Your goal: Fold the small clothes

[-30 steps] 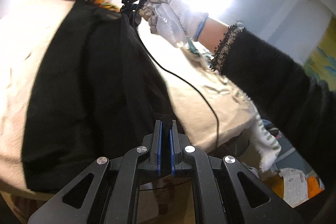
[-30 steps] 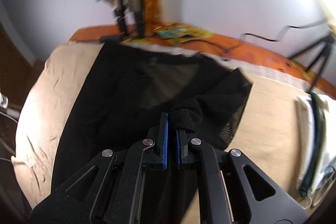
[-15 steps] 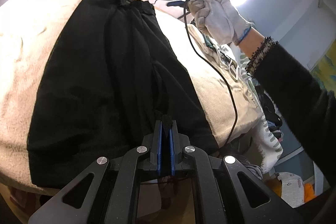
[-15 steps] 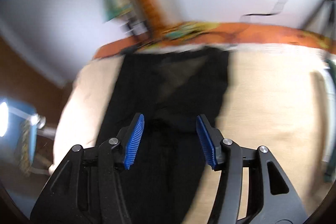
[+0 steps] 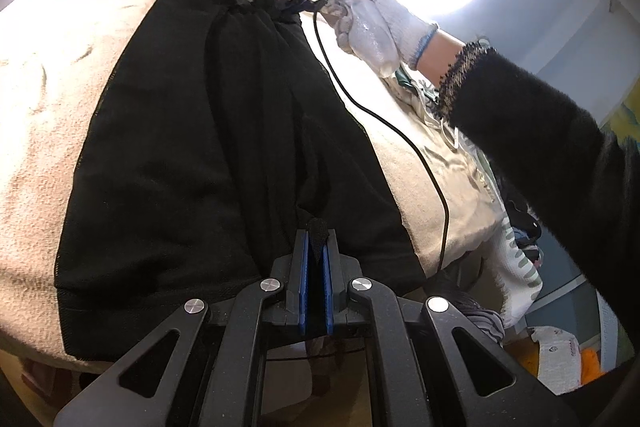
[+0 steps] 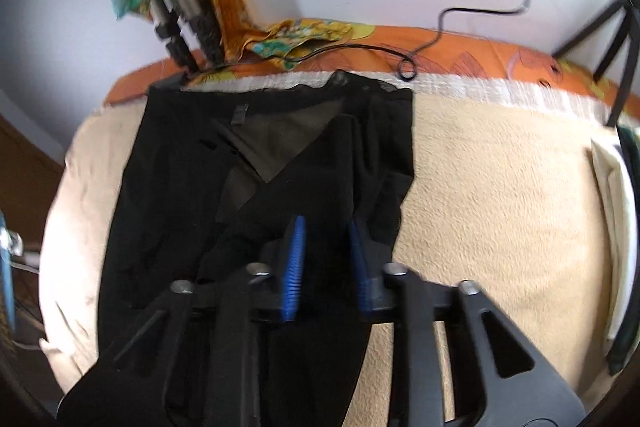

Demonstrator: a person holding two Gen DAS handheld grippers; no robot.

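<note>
One black garment lay spread on one beige blanket. Two sets of tongs were in view: the left tongs, at 6 o'clock in the left wrist view, with two blue pads pressed together on one fold of black cloth, and the right tongs, with two blue pads standing apart. One white-gloved hand showed at 1 o'clock in the left wrist view, with one black cable hanging from the device it held. One orange patterned sheet edged the far side at 12 o'clock. One folded pale cloth lay at 3 o'clock in the right wrist view.
</note>
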